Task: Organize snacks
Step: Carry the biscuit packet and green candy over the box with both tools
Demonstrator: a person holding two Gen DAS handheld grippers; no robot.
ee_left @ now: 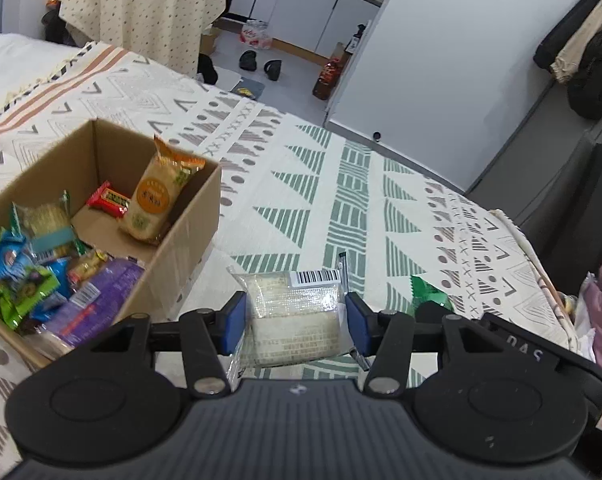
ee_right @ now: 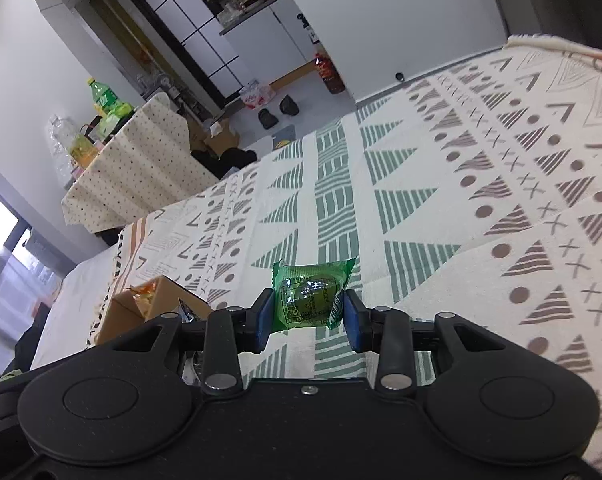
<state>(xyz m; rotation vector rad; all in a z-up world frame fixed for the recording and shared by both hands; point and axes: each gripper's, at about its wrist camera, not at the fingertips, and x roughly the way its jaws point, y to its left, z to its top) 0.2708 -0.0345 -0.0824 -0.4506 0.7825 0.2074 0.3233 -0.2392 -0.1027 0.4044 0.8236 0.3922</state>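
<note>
Patterned bedspread (ee_left: 341, 184) | L hand-held gripper (ee_left: 297, 320) clamps clear pkt (ee_left: 293, 312) | R hand-held gripper (ee_right: 307, 316) clamps green pkt (ee_right: 311, 296)

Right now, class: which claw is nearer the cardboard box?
Left. The left claw, holding a clear packet, sits just beside the cardboard box. The right claw, gripping a green packet, is farther off.

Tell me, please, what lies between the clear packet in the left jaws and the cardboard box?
Only bare patterned blanket, seen in the left wrist view. The clear packet sits right of the cardboard box, apart from it.
</note>
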